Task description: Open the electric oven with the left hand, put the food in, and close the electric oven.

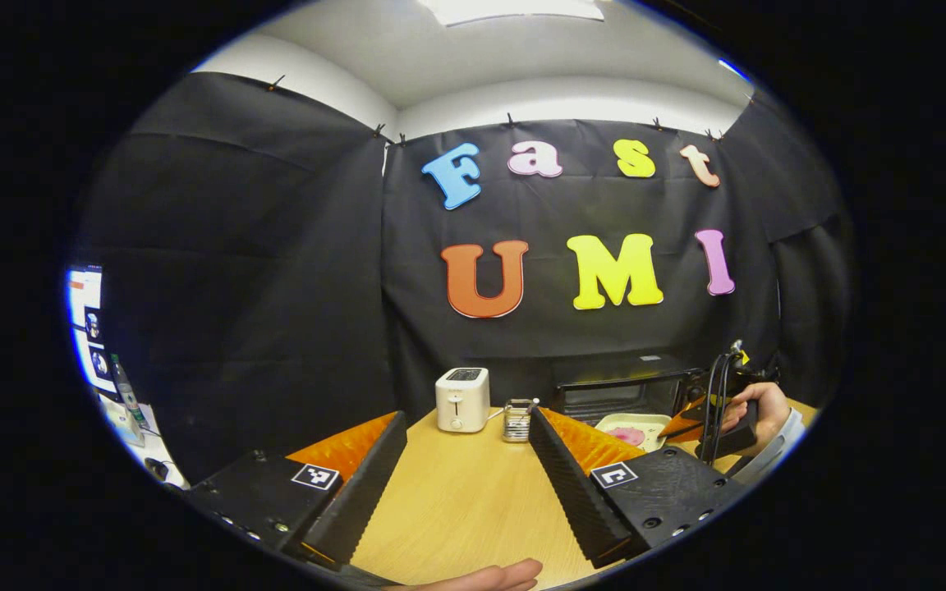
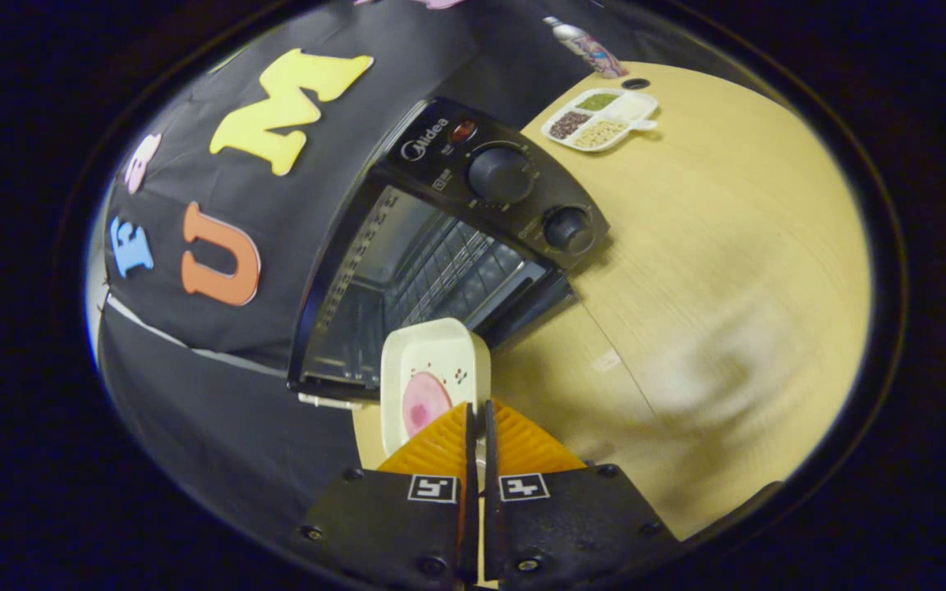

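Right gripper view has the right gripper (image 2: 479,427) at the bottom centre, its fingers drawn almost together on the near rim of a cream rectangular plastic tray (image 2: 436,369) that carries a round pink slice of food (image 2: 424,402). The tray hangs tilted in front of the open black electric oven (image 2: 473,222), whose wire rack shows in the middle of the frame; it has not yet gone inside. The tray looks light and stiff, but a pinch on one thin edge leaves its far end unsupported, so I judge it prone to droop or swivel, and the smooth food could slide if the tilt grows. A deeper bite on the rim, kept level, would serve better.

Left gripper view shows the left gripper (image 1: 465,460) at the bottom, its jaws wide apart and holding nothing above the pale wooden table (image 1: 456,501). At the right edge of this frame the oven, the tray and the hand (image 1: 756,410) holding the other gripper appear small.

The oven's door is hard to make out in either view: whether it lies fully flat cannot be told. How much of the rim sits between the fingers is hidden by the fingers themselves.
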Demonstrator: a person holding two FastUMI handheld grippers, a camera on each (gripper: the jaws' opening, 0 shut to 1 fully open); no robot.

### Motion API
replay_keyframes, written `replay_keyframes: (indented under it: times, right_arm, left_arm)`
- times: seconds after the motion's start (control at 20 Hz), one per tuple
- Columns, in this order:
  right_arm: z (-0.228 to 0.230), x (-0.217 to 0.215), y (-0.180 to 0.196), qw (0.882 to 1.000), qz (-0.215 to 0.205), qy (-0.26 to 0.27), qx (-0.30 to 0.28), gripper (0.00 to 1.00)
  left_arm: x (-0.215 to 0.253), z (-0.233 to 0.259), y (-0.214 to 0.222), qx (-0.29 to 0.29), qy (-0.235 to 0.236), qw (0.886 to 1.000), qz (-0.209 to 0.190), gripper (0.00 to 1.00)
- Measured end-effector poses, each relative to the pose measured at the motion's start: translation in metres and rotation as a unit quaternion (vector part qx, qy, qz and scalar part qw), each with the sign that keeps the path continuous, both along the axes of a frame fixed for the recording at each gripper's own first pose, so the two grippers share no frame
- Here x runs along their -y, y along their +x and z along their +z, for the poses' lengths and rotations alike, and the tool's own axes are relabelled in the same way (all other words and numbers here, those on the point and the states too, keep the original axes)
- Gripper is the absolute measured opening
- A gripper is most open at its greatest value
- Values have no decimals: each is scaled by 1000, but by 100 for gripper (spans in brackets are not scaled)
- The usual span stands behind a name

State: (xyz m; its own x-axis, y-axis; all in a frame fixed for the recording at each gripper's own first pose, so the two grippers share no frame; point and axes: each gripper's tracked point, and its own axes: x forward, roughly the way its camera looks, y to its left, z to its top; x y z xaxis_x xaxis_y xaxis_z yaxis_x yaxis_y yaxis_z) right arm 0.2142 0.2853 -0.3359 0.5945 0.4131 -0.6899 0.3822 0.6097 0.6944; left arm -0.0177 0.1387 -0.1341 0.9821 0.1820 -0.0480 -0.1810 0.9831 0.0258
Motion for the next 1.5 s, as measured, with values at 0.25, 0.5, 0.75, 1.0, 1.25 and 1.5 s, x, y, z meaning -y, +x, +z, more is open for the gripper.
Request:
replay_keyframes:
  times: [0.25,0.5,0.75,1.0,1.25,1.5]
  right_arm:
    - [-18,-19,40,996,-83,28,11,6]
    - [-16,-24,90,986,-139,54,75,6]
    - [-3,-25,129,974,-155,49,158,2]
    - [-23,-33,129,978,-152,46,134,3]
    - [-26,-36,130,972,-168,101,127,10]
    - [-19,-35,118,973,-150,97,143,17]
  left_arm:
    - [15,-10,23,-9,-17,1000,-18,96]
    - [10,-21,34,-16,-20,1000,-18,96]
    - [6,-40,36,-34,-25,999,-21,96]
    - [12,-54,39,-44,-22,998,-32,96]
    - [11,-63,36,-63,-24,997,-33,96]
    - [15,-64,27,-73,-36,996,-30,96]
